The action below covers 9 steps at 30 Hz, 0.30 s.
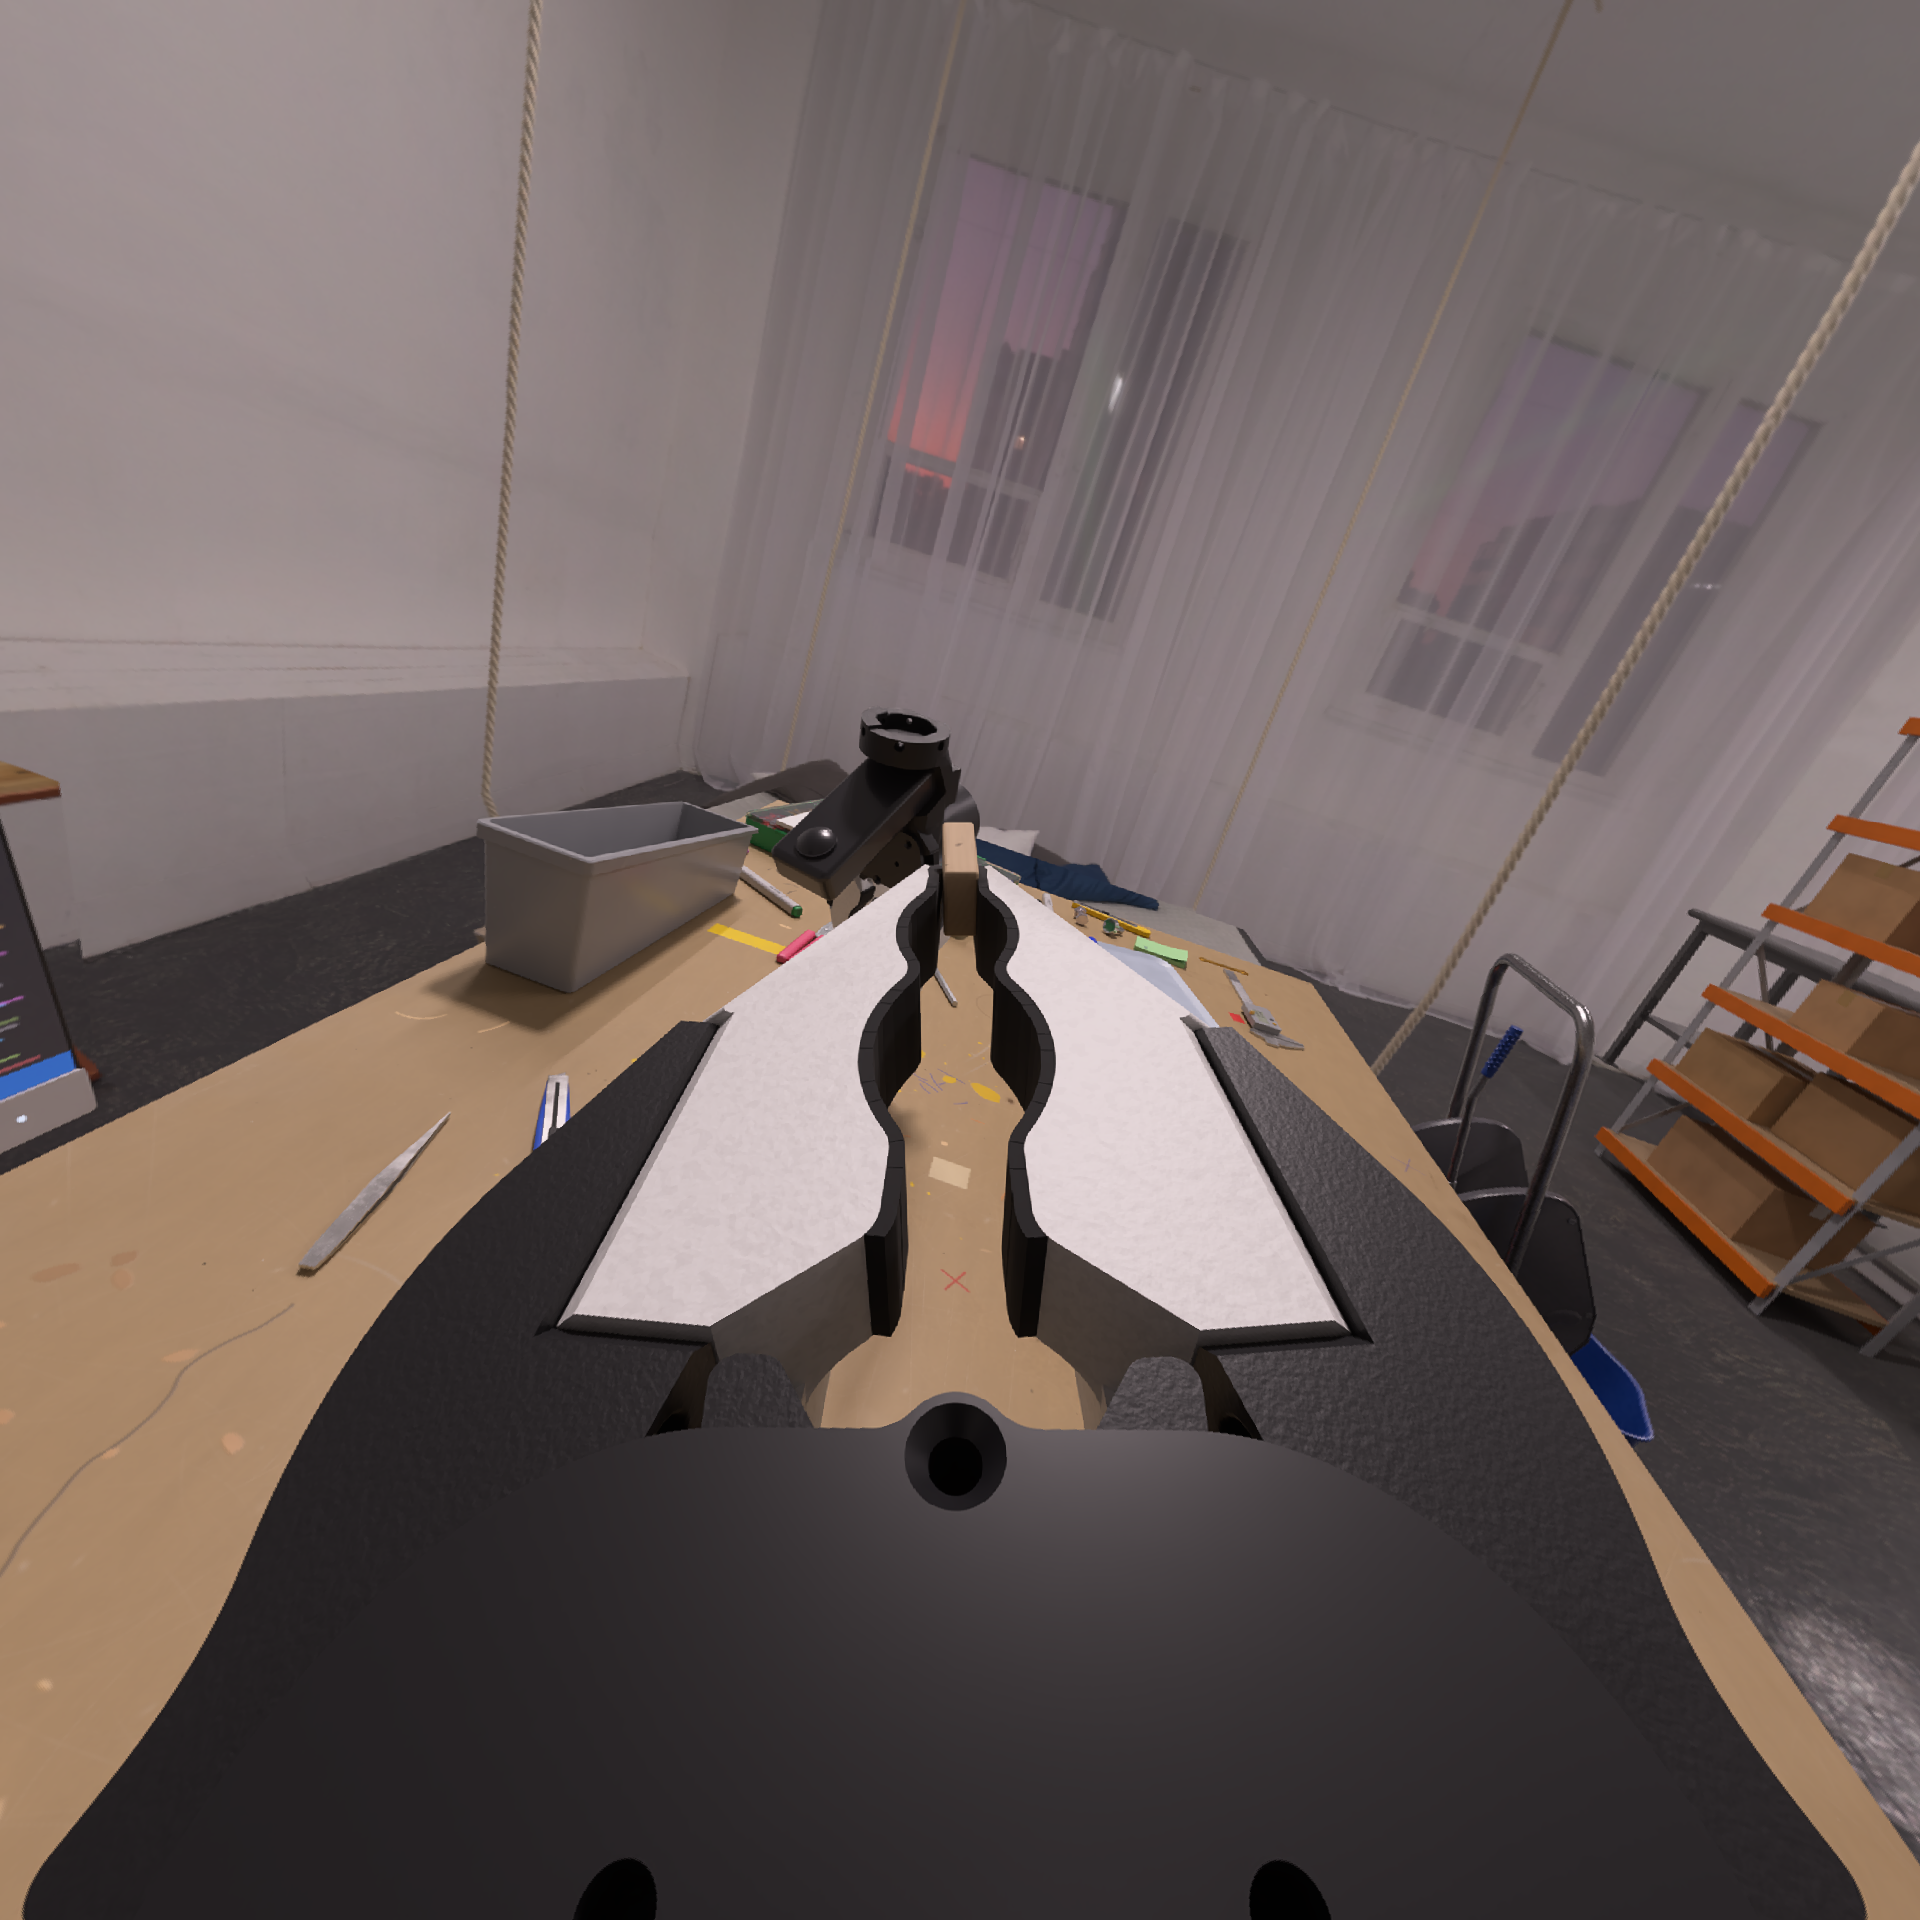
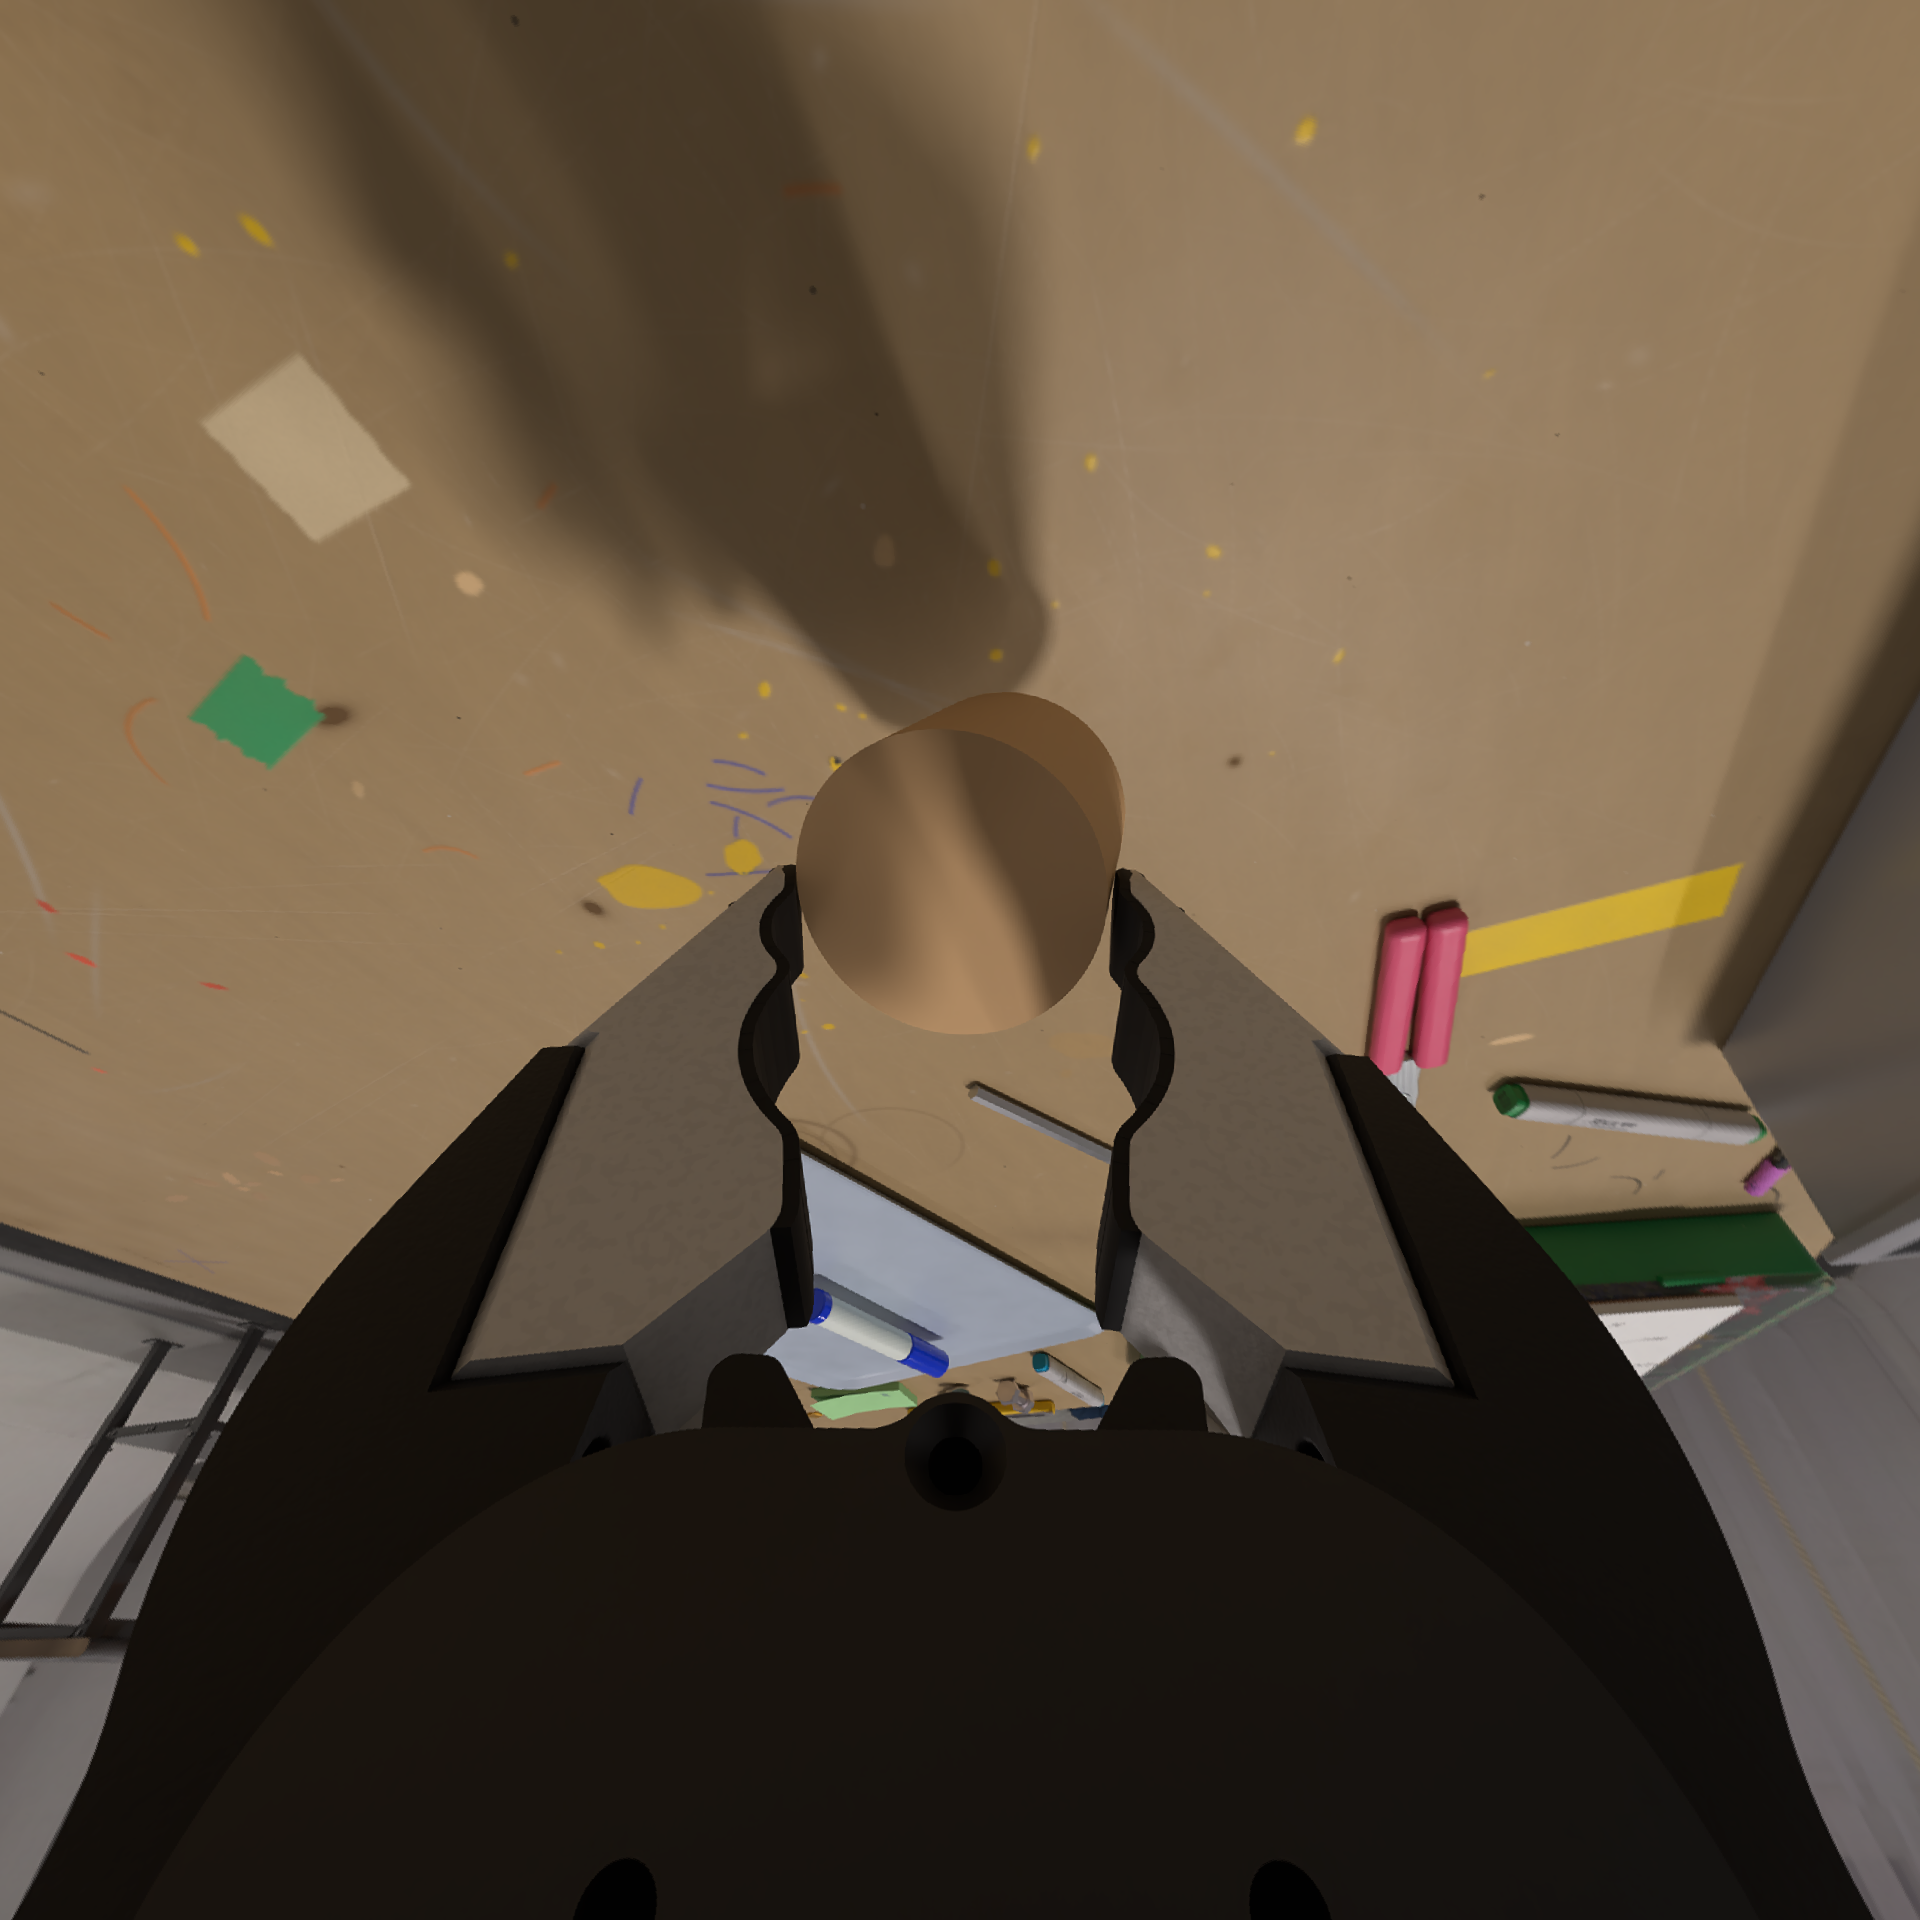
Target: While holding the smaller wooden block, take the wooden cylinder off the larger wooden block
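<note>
L gripper (image 1: 957,891) clamped on small pale smooth wooden block (image 1: 958,868), R gripper (image 2: 956,914) gripping round matte tan wooden cylinder (image 2: 954,881), above scuffed paint-flecked bench (image 2: 1351,436).

Around the grey bin (image 1: 608,894) the surface (image 1: 312,1195) lies bare on its near side, save a metal file (image 1: 372,1195). Beside its far corner stand the right tongs (image 1: 883,821); markers (image 1: 774,891) crowd the strip between.
</note>
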Available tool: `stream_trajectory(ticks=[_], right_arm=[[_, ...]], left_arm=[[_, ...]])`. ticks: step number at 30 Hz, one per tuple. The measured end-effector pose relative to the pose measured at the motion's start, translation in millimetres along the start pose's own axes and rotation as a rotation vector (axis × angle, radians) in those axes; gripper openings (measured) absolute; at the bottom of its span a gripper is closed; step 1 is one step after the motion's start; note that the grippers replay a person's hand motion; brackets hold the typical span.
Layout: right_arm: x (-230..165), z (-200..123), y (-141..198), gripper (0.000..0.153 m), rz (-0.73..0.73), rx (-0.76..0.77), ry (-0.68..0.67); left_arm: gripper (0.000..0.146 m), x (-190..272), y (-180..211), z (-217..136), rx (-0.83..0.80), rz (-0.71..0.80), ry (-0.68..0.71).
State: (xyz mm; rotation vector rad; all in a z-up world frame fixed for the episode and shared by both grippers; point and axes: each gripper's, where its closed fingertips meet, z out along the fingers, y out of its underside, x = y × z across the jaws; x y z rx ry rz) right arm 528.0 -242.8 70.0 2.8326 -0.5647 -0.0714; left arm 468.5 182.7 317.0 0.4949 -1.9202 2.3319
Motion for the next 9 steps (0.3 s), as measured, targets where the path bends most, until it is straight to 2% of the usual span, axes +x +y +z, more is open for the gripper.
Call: stream_trajectory(ticks=[5,9], right_arm=[[3,-12,4,0.06,0.022,0.012,0.054],[1,-42,7,0.06,0.058,0.114,0.172]], left_arm=[[0.005,9,-2,1,0.0,0.017,0.018],[0.005,15,-5,-1,0.012,0.02,0.035]])
